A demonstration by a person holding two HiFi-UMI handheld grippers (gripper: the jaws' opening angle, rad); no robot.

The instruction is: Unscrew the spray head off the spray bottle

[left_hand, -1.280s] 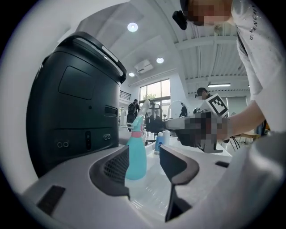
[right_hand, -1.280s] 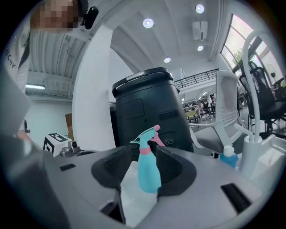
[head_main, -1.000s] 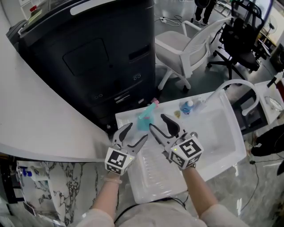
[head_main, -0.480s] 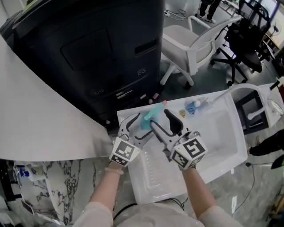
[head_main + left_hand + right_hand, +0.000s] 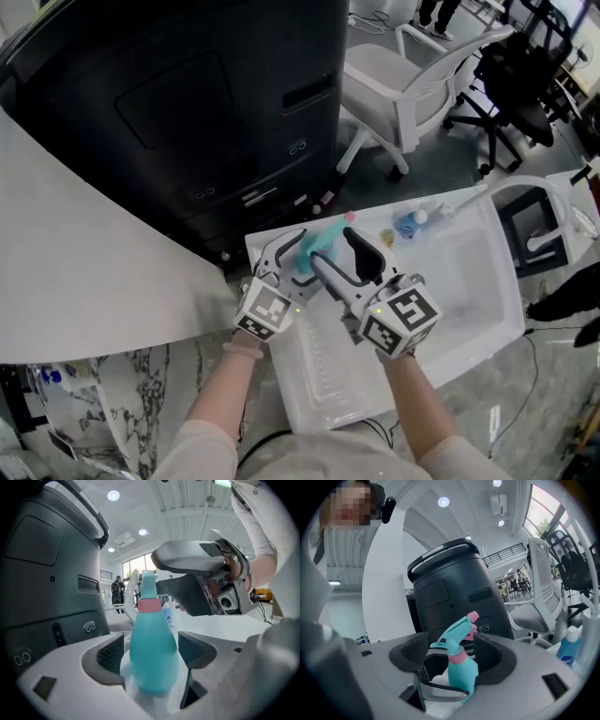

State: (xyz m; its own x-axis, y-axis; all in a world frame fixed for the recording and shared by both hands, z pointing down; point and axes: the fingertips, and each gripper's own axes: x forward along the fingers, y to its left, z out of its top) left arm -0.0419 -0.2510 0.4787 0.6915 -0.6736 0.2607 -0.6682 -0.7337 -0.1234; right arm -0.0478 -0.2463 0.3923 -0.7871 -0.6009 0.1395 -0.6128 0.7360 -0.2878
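Left gripper (image 5: pixel 300 260) with its jaws apart around the belly of the spray bottle (image 5: pixel 316 246): one pad sits at the wall and a sliver of light shows at the other, so no firm clamp is evident yet. Right gripper (image 5: pixel 334 247) with its jaws wide apart and empty, lined up on the top of the bottle from the opposite side. Dark cabinet (image 5: pixel 187 112) behind. White moulded tabletop (image 5: pixel 328 375) on which the teal bottle stands upright near the far-left corner, well apart from a small blue bottle (image 5: pixel 408 225). Spray head (image 5: pixel 456 630), teal with a pink nozzle tip, framed between the right jaws but beyond their pads. Pink collar (image 5: pixel 149 605) joining head to neck. Judged step: securing the bottle before the first turn. The left gripper should close squarely on the widest part of the body to keep it from spinning; the right should advance and close low on the head, near the collar rather than on the trigger or nozzle, then turn about the bottle's upright axis. A loose hold below would probably let the smooth plastic body rotate along with the head.
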